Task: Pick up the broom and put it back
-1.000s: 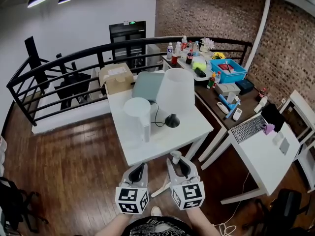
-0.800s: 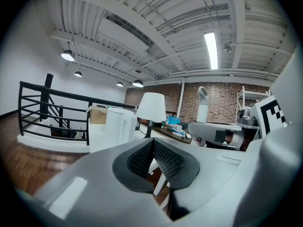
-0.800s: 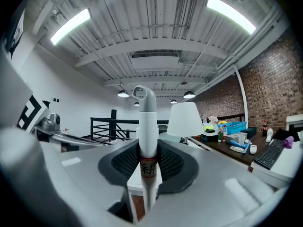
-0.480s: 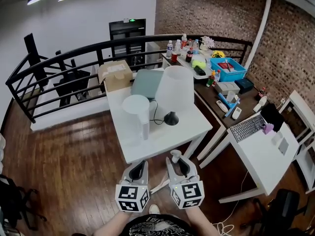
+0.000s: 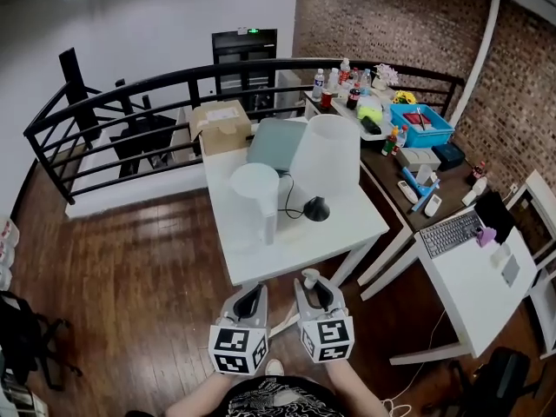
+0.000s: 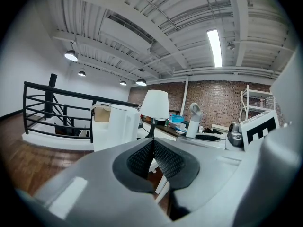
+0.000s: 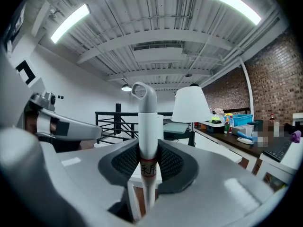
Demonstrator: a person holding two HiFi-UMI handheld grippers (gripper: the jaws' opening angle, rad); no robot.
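Holding the broom handle (image 7: 146,112) upright for return, my right hand-held gripper (image 7: 147,151) pinched it; left hand-held gripper (image 6: 152,148) closed, empty.

Two tongs (image 5: 252,292) (image 5: 314,290), one broom (image 7: 147,126), one lamp (image 5: 326,156), one cardboard box (image 5: 221,122), one blue bin (image 5: 423,125), one keyboard (image 5: 455,233).

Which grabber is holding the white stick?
The right gripper: its jaws clamp the white plastic broom handle. The left gripper is shut with nothing between its jaws.
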